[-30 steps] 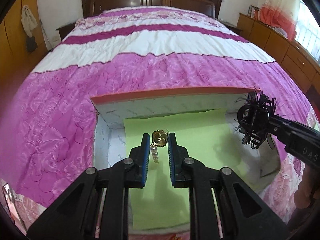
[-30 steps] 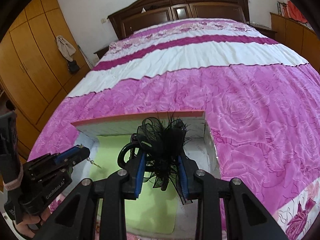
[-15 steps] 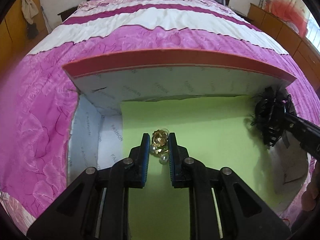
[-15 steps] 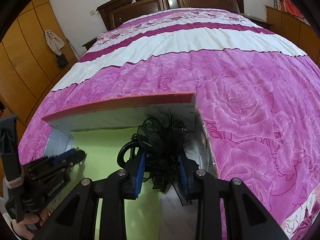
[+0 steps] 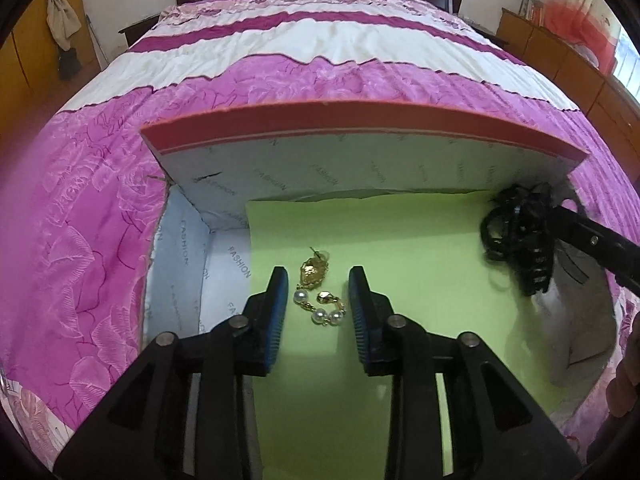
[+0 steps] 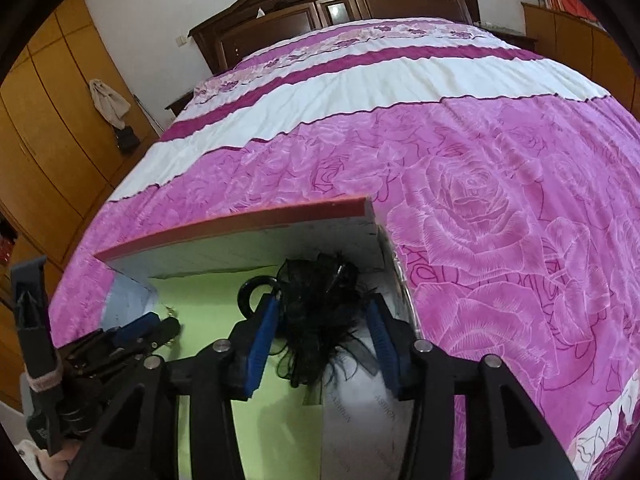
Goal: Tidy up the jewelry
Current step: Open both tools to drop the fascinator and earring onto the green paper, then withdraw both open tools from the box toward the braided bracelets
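A gold and pearl earring (image 5: 318, 296) lies on the green sheet (image 5: 420, 248) inside the open box (image 5: 360, 136). My left gripper (image 5: 319, 280) is open, its blue pads on either side of the earring and apart from it. My right gripper (image 6: 323, 312) sits low at the box's right side with a black feathered hair clip (image 6: 316, 320) between its pads; the jaws look spread, and I cannot tell whether they still grip it. The clip also shows in the left wrist view (image 5: 516, 236).
The box lies on a pink and white bedspread (image 6: 480, 184). Its far wall has a red rim (image 6: 240, 228). Wooden wardrobes (image 6: 48, 128) stand to the left and a dark headboard (image 6: 340, 4) at the far end.
My left gripper has lowered into the box, opened and let the earring drop onto the green sheet. My right gripper has lowered the black hair clip into the box's right side and its jaws have widened.
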### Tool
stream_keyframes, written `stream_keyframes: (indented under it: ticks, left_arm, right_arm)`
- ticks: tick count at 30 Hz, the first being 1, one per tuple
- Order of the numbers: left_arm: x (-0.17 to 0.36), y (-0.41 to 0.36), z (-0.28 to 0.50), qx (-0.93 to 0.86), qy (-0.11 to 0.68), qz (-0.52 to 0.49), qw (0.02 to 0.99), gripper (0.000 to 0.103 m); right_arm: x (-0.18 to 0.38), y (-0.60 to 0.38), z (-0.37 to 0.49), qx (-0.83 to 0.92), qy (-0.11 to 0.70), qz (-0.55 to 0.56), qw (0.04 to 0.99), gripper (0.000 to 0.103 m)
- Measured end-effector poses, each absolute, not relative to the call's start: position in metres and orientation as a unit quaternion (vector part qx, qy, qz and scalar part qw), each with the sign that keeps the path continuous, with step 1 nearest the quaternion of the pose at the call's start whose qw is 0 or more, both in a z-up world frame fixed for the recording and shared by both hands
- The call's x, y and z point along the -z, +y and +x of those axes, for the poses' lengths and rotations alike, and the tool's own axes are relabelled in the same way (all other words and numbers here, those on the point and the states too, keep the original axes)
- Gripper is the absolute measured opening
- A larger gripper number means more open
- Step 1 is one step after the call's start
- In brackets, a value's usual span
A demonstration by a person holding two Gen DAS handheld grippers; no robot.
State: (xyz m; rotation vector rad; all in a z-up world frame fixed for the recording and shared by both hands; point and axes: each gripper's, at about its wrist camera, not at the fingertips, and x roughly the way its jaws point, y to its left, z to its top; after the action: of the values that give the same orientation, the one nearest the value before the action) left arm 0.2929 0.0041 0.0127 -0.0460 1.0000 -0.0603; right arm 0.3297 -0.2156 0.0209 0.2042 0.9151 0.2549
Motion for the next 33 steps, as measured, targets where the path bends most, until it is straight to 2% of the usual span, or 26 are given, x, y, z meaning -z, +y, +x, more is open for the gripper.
stream_keyframes:
  ticks: [4,22,33]
  left_arm:
    - [-0.026,0.0,0.283,0.039,0.469,-0.015,0.882,0.026]
    - [-0.101,-0.006,0.218,0.076,0.426,-0.013,0.902,0.028]
    - [-0.105,-0.013,0.174,0.09,0.431,0.006,0.898,0.029]
  right_arm:
    - [-0.034,-0.217,0.319,-0.12,0.423,0.093,0.894,0.058]
    - [-0.103,-0.238,0.24,-0.126,0.376,0.096,0.913,0.058]
    - [-0.109,-0.251,0.181,-0.121,0.383,0.084,0.912,0.058]
